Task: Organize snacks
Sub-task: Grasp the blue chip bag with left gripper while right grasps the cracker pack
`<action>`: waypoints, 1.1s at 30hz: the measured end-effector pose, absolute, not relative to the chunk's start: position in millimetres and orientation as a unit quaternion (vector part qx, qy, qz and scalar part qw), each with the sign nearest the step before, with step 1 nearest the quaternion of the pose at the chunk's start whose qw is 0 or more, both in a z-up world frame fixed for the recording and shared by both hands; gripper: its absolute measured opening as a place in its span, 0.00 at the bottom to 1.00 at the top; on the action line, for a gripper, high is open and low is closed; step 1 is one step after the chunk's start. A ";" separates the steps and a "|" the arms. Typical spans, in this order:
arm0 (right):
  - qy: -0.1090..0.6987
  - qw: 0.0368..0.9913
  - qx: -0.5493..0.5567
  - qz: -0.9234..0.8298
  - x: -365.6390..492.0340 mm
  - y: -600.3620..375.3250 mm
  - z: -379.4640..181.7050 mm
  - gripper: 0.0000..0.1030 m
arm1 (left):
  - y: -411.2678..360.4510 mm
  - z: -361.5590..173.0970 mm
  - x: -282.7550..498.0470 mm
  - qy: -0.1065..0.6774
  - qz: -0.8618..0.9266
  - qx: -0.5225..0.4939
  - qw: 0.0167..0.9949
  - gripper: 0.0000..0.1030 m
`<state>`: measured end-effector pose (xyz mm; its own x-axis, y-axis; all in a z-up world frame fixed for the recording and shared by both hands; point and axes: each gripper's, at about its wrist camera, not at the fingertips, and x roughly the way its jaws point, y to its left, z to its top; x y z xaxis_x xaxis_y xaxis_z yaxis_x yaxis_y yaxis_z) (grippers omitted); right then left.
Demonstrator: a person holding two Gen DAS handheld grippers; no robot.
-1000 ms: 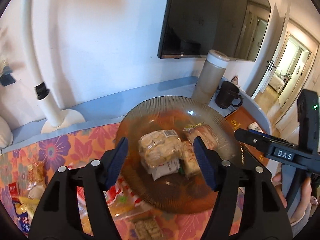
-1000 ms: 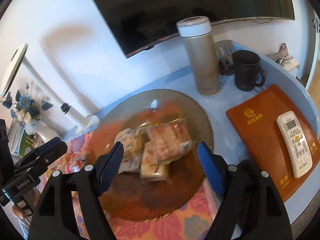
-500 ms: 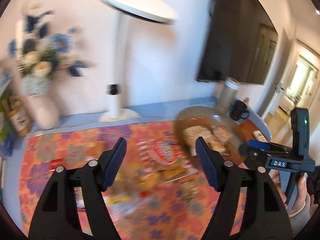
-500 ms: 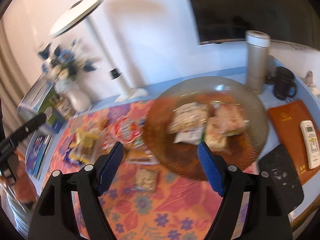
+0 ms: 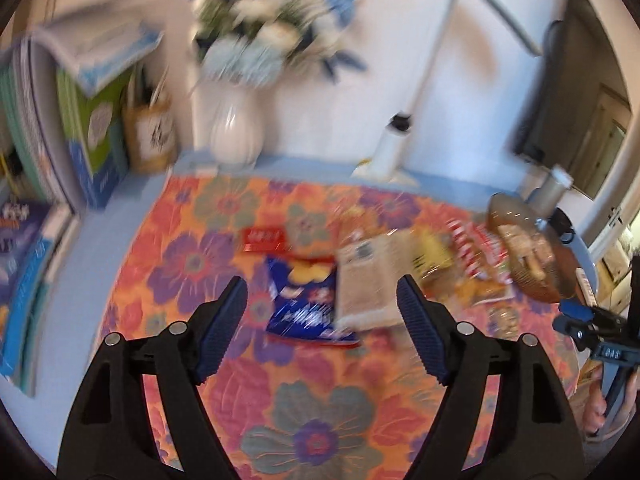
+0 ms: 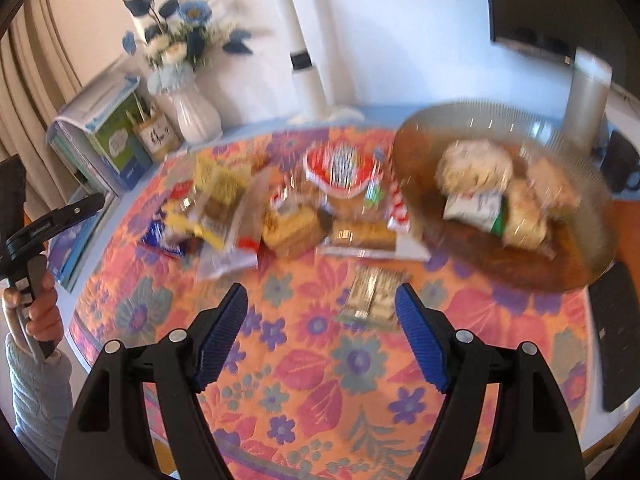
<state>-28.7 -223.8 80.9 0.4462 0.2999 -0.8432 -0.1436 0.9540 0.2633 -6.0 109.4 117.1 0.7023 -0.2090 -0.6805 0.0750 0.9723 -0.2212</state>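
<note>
My left gripper [image 5: 320, 292] is open above the floral cloth, with a blue chip bag [image 5: 306, 306] and a beige packet [image 5: 370, 280] lying between and just beyond its fingers. A small red packet [image 5: 264, 238] lies farther back. My right gripper [image 6: 320, 304] is open too, and a small pale cracker packet [image 6: 372, 294] sits near its right finger. Behind that packet lies a heap of snacks, among them a red-and-white bag [image 6: 340, 168] and a yellow packet [image 6: 218, 184]. The amber glass bowl [image 6: 592, 256] at the right holds several wrapped snacks [image 6: 474, 170].
A white vase of blue flowers [image 6: 194, 118], a lamp stand [image 6: 306, 80], boxes and books [image 5: 92, 128] line the back and left. A thermos [image 6: 588, 96], dark mug [image 6: 622, 164] and black device [image 6: 616, 332] stand right. The other hand-held gripper [image 6: 44, 228] shows at the left.
Both grippers have swung left and pulled back from the bowl. The left view now faces the blue bag and vase; the right view now takes in the snack heap on the cloth.
</note>
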 end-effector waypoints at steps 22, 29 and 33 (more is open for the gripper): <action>0.518 0.853 0.052 0.020 6.1 -222.3 7.0 0.67 | 87.3 16.8 58.2 0.467 -0.048 -0.093 0.878 0.72; 0.510 0.859 0.047 0.011 0.9 -223.5 7.6 0.45 | 72.8 12.8 62.8 0.456 -0.011 -0.046 0.889 0.61; 0.508 0.859 0.059 0.022 -4.4 -225.5 11.1 0.44 | 74.0 20.8 49.5 0.445 -0.010 -0.045 0.894 0.50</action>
<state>-4.4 -225.5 11.1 0.4827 0.0970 -0.8704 0.0231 0.9921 0.1234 49.5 74.0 20.8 0.6037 -0.0581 -0.7951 -0.0228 0.9957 -0.0900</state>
